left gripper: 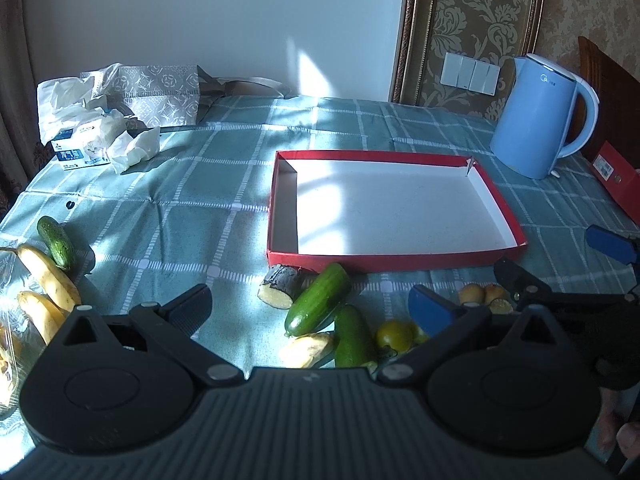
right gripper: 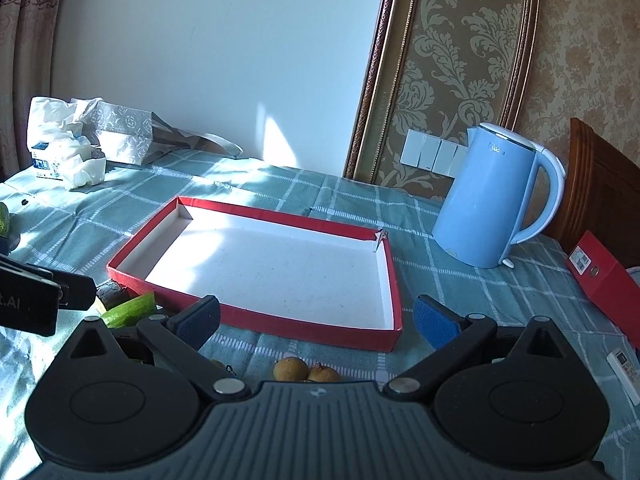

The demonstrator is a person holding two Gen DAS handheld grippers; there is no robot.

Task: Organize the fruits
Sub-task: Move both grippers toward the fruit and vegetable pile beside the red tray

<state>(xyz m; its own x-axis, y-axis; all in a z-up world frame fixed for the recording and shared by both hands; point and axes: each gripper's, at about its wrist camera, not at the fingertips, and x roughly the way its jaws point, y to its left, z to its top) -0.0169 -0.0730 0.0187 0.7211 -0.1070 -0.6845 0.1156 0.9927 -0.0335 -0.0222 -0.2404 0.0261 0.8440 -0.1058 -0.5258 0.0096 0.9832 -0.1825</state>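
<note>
Left wrist view: left gripper (left gripper: pixel 310 304) up front, fingers spread wide, nothing between them, hovering over the produce pile.
Right wrist view: right gripper (right gripper: pixel 316 316) also spread wide with nothing in it, sitting low just in front of the box's near wall.
Right under the left gripper: two cucumbers, one (left gripper: pixel 319 305) lying diagonal on top of the other (left gripper: pixel 353 336), a pale banana piece (left gripper: pixel 307 350) touching them, and a yellow-green tomato (left gripper: pixel 395 335) just to the right.
Small brown fruits: a couple of round ones (right gripper: pixel 291 368) on the cloth right under the right gripper, close to the box but not in it.
Cut chunk: dark-skinned, pale-fleshed piece (left gripper: pixel 280 289) up against the box's near-left corner.
Far left edge: two bananas (left gripper: pixel 50 278) and a smaller cucumber (left gripper: pixel 56 242) side by side, well apart from the main pile.
Red box (left gripper: pixel 400 262): shallow, white inside, middle of the checked tablecloth (left gripper: pixel 192 200), no fruit in it yet.
Behind right: blue kettle (left gripper: pixel 540 120), red folder (right gripper: pixel 604 276) near the edge.
Back left: tissue pack (left gripper: pixel 84 148) and a patterned bag (left gripper: pixel 160 96) by the wall.
</note>
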